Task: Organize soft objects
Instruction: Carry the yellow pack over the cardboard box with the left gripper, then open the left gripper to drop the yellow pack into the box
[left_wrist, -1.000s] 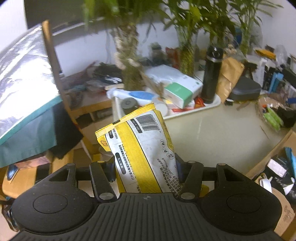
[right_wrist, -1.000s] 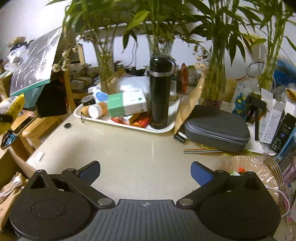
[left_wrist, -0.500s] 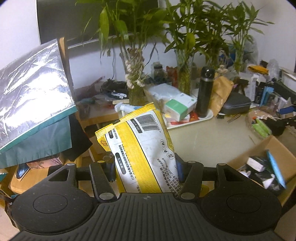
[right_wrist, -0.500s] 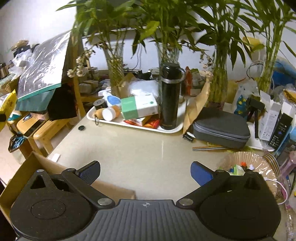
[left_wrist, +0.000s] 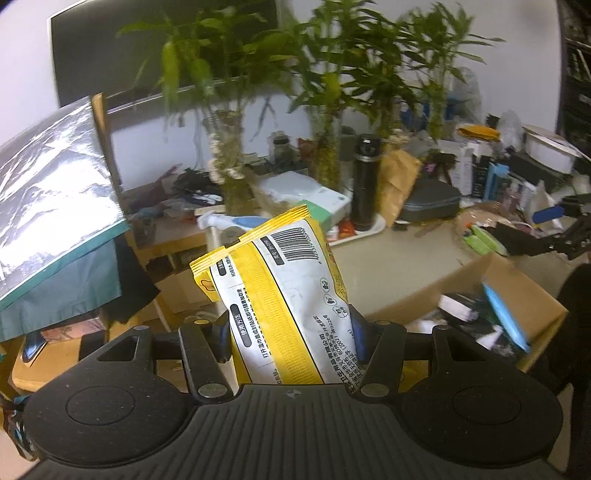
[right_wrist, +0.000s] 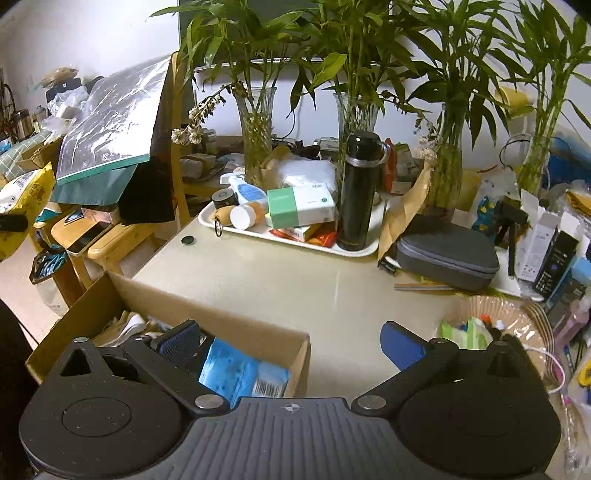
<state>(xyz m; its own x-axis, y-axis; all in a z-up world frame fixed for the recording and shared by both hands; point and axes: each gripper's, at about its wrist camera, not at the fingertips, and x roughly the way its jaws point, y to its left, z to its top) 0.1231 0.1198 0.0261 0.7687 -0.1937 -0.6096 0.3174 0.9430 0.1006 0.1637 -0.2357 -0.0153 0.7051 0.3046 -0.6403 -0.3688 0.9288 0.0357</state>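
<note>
The left tool (left_wrist: 291, 347) pinches the lower part of a yellow-and-white packet (left_wrist: 284, 295), which stands upright between its fingers, in the air to the left of the cardboard box (left_wrist: 524, 295). The right tool (right_wrist: 291, 343) is spread wide with nothing between its fingers, poised above the near corner of the same box (right_wrist: 207, 314).

Progress, as judged: partly done. The box already holds a blue packet (right_wrist: 236, 373) and other items too jumbled to identify. The yellow packet is not yet in the box; carrying it across and releasing it there appears to be the step in hand.

Beyond the box, the tabletop (right_wrist: 295, 280) carries a white tray (right_wrist: 288, 240) with a black flask (right_wrist: 358, 192) and a green-and-white carton (right_wrist: 299, 206).

Writing: the packet's back shows a barcode and printed Chinese text, including a dark heading that reads "使用方法"; the smaller lines are not reliably legible. No brand name is readable on the carton.
</note>
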